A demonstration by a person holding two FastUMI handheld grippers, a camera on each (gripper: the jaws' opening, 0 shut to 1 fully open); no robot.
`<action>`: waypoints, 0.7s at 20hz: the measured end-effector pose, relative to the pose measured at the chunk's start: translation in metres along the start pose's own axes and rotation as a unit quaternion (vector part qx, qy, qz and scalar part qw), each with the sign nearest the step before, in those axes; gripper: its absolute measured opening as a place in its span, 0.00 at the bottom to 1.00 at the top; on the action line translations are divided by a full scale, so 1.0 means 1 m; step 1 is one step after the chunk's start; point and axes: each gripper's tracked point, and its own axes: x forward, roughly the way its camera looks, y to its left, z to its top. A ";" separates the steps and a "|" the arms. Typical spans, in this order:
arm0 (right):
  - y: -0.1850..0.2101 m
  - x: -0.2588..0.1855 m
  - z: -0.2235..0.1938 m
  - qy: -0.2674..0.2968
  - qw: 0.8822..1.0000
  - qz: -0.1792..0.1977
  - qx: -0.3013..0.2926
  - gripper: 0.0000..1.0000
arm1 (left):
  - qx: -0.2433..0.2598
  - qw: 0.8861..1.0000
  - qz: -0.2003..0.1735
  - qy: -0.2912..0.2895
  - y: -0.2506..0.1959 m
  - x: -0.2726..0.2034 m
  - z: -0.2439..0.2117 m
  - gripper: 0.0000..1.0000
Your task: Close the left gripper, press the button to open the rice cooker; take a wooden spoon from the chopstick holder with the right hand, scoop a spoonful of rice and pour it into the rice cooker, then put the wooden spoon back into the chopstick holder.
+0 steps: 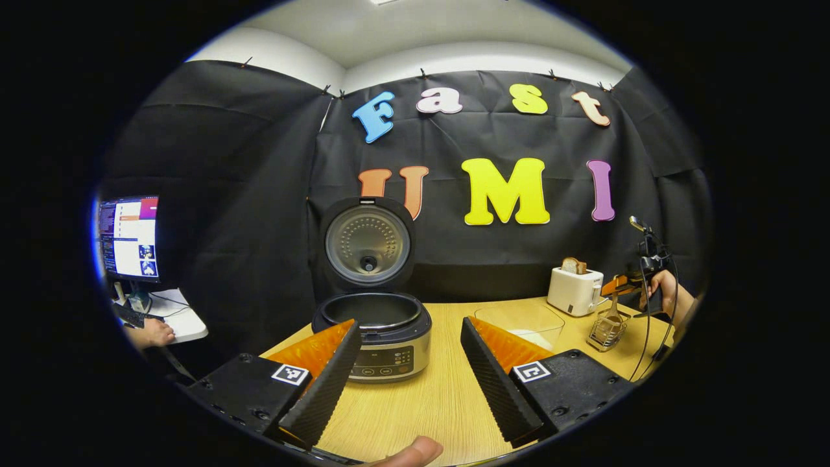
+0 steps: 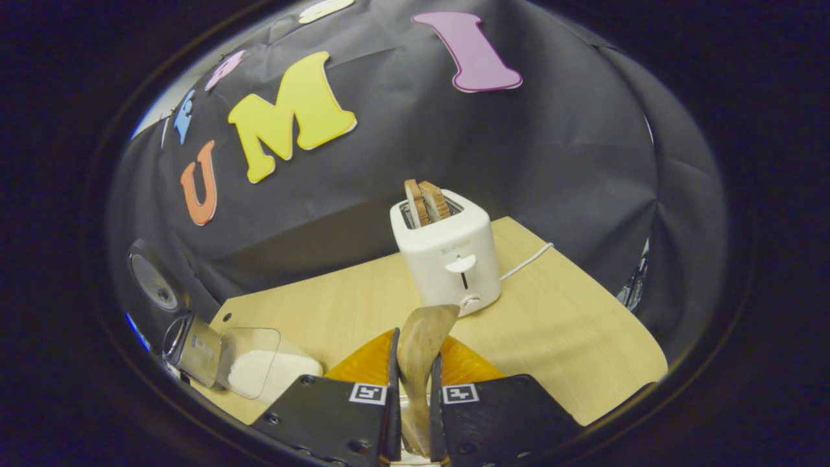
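Gripping the upright wooden spoon point(image 2: 418, 350), bowl topmost, right gripper point(image 2: 412, 415) fingers hide its handle; left gripper point(image 1: 408, 383) fingers spread wide.

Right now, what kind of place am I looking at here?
Most likely a staged kitchen counter inside a recording booth, not a real kitchen. A wooden table carries a rice cooker with its lid up, a white toaster holding bread, and a clear container of rice, all backed by hung black cloth.

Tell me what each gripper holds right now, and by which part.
Right gripper clamps the flat wooden spoon across its handle, bowl pointing up. Left gripper is open, holding nothing.
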 end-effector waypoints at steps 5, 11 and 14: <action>0.017 -0.039 -0.002 -0.008 0.999 -0.020 -0.044 0.17 | 0.005 1.000 -0.007 -0.007 0.004 -0.010 0.006 0.98; 0.053 -0.075 0.038 -0.071 0.989 -0.050 -0.122 0.16 | 0.014 0.999 -0.003 -0.031 0.018 -0.021 0.021 0.98; 0.091 -0.089 0.054 -0.095 0.984 -0.058 -0.141 0.16 | -0.003 1.000 0.005 -0.025 0.029 -0.021 0.018 0.98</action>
